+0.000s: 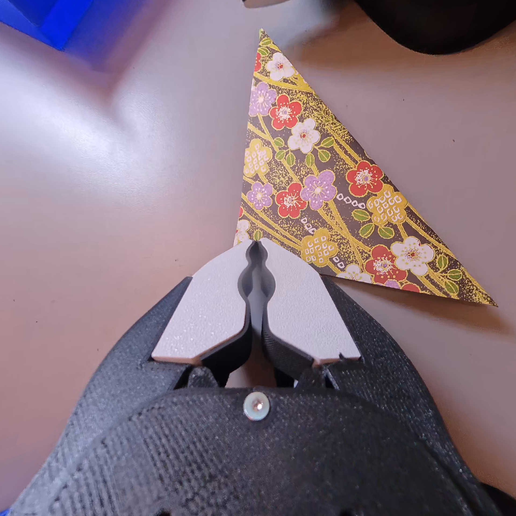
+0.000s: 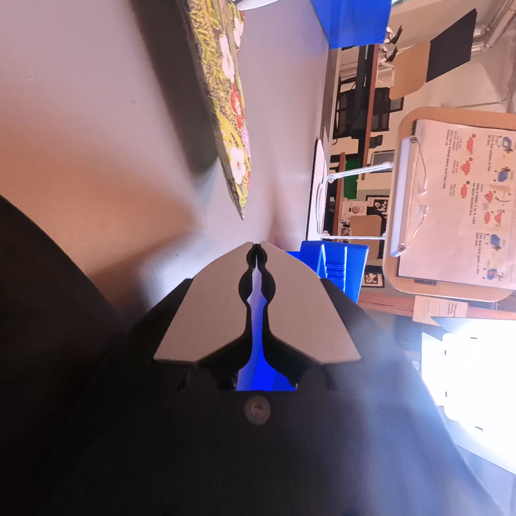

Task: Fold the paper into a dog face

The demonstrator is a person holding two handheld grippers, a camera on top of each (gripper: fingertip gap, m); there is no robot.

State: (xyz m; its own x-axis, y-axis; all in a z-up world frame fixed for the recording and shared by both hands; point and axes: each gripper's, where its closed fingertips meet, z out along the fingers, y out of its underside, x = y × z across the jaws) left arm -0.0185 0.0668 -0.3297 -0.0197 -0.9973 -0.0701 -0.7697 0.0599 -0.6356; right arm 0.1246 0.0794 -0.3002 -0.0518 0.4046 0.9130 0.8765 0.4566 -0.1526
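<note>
The paper is folded into a triangle with a dark floral pattern and lies flat on the grey table. My left gripper is shut, and its tips sit on the triangle's near left corner. I cannot tell whether they pinch the paper or only press on it. My right gripper is shut and empty, rolled on its side, and its tips are just short of the paper's pointed tip. The paper runs away from it in the right wrist view.
A blue bin stands at the far left. A black body, likely the other gripper, sits beyond the paper's far tip. In the right wrist view a blue bin, a second blue bin and a clipboard with an instruction sheet stand past the table. The gap from one gripper's tips to the other's is roughly 15 cm.
</note>
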